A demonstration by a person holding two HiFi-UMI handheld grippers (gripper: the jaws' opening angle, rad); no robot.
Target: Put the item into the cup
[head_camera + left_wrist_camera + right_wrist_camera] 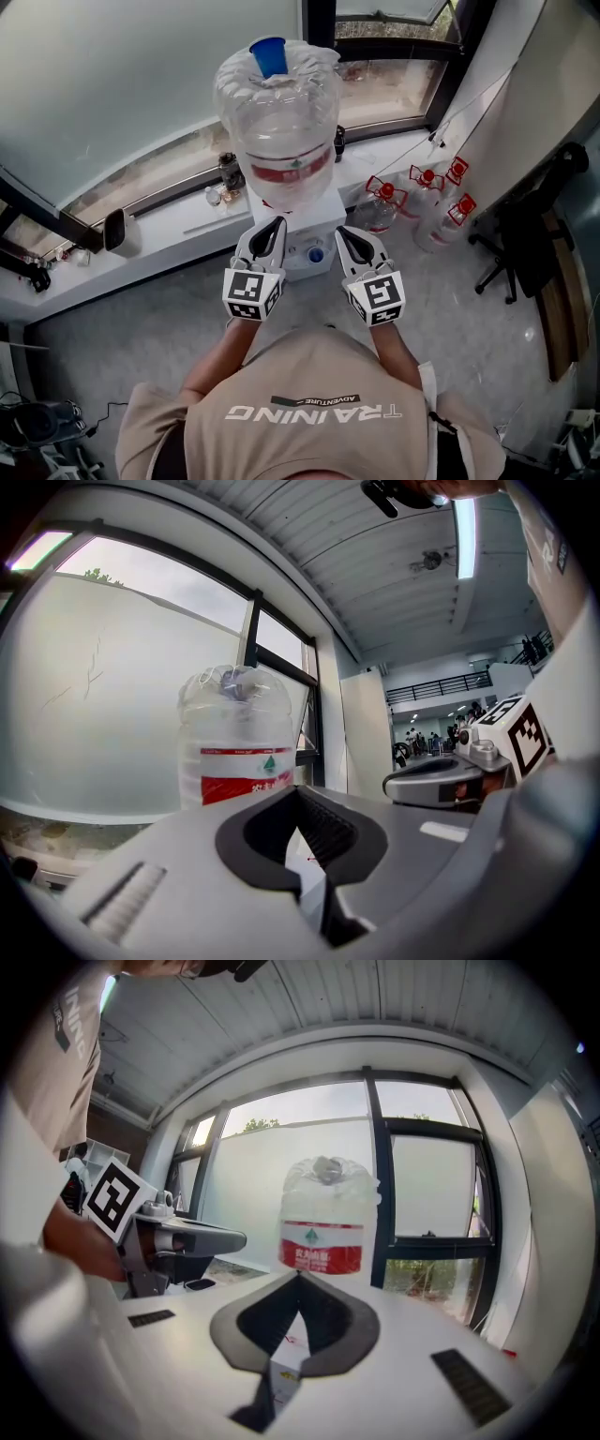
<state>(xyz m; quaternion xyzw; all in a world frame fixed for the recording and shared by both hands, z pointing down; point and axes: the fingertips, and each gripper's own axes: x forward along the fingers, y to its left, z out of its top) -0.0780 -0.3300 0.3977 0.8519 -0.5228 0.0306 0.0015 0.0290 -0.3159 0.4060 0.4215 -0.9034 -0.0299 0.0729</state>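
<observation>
A large clear water bottle [279, 122] with a red label stands upturned on a white dispenser [302, 261] straight ahead. A small blue cup-shaped thing [270, 56] rests on top of the bottle. My left gripper [277, 225] and right gripper [342, 232] hover side by side just in front of the dispenser, both shut with nothing between the jaws. The bottle [236, 747] rises beyond the left gripper [300, 794], and the bottle [323, 1218] also shows past the right gripper [298, 1279]. No loose item is visible.
Several smaller jugs with red caps [422, 192] stand on the floor right of the dispenser. A black office chair [525, 239] is further right. A window sill [178, 225] with small objects runs behind, under large windows. Grey floor lies around the person.
</observation>
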